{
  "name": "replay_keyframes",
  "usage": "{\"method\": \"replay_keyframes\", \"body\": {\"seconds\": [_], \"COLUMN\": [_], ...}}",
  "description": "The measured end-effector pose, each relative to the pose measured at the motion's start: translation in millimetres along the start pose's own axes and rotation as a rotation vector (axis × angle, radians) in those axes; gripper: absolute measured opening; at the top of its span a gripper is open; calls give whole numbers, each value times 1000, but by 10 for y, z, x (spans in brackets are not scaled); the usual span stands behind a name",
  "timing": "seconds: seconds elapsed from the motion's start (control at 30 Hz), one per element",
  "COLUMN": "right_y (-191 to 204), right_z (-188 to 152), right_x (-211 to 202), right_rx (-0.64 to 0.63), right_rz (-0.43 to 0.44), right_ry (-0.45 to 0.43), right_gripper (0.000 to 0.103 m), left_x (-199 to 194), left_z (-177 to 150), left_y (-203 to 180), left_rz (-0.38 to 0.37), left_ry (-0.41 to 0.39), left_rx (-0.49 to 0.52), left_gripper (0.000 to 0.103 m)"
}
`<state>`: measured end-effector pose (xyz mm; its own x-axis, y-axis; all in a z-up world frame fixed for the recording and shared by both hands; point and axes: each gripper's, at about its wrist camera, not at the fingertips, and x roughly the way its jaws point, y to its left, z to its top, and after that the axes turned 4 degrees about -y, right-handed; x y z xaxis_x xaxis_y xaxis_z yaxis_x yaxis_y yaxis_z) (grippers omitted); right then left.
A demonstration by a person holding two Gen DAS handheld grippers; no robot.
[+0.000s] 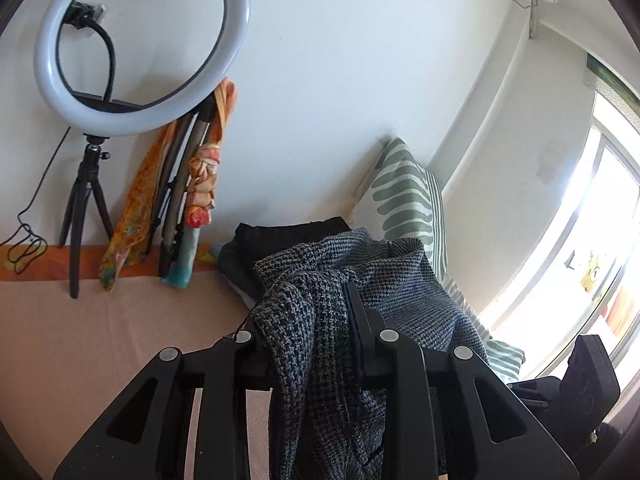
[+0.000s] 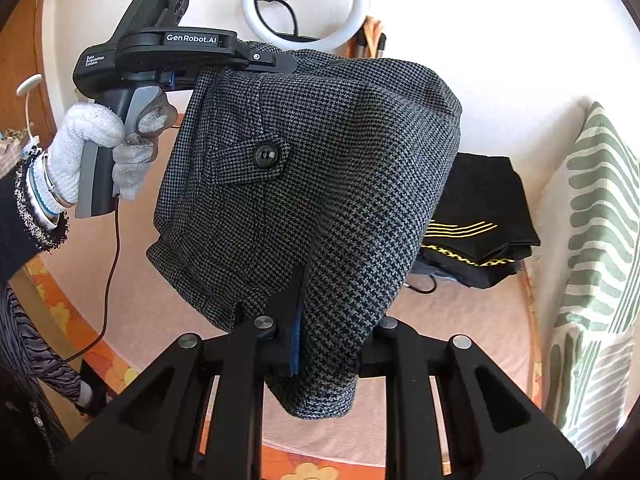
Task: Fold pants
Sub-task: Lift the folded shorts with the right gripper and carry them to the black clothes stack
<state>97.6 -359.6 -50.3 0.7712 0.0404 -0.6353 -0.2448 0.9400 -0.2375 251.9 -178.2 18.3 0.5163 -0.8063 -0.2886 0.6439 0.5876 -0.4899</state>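
The grey houndstooth pants (image 2: 320, 168) hang in the air between my two grippers, with a black button on a pocket flap facing the right wrist view. My left gripper (image 1: 316, 332) is shut on a bunched edge of the pants (image 1: 320, 360). It also shows in the right wrist view (image 2: 276, 65), held by a gloved hand at the upper left and clamping the top edge. My right gripper (image 2: 324, 332) is shut on the lower edge of the pants. The cloth hides most of the fingers of both grippers.
A pink sheet covers the bed (image 1: 100, 340). A folded black garment (image 2: 480, 216) with yellow stripes lies at the back. A green-striped pillow (image 2: 592, 240) leans at the right. A ring light on a tripod (image 1: 140, 44) and orange scarves (image 1: 200, 184) stand by the wall.
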Motion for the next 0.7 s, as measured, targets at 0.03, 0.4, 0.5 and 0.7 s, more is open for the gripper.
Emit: {"method": "replay_keyframes", "body": {"seconds": [0.03, 0.4, 0.5, 0.7], "right_y": [-118, -1408, -1805, -2460], "right_z": [22, 285, 328, 205], "right_x": [28, 514, 762, 1420], "right_rx": [-3, -91, -96, 12], "right_rz": [-20, -194, -201, -109], "right_ry": [3, 49, 64, 77], "right_gripper": [18, 18, 18, 18], "left_x": [128, 1414, 1757, 2383], "left_z": [41, 481, 514, 414], "left_y": [-35, -336, -312, -19], "left_rz": [-8, -49, -41, 19], "left_ry": [0, -26, -26, 19], "left_rx": [4, 49, 46, 19], "left_gripper": [25, 25, 25, 24]}}
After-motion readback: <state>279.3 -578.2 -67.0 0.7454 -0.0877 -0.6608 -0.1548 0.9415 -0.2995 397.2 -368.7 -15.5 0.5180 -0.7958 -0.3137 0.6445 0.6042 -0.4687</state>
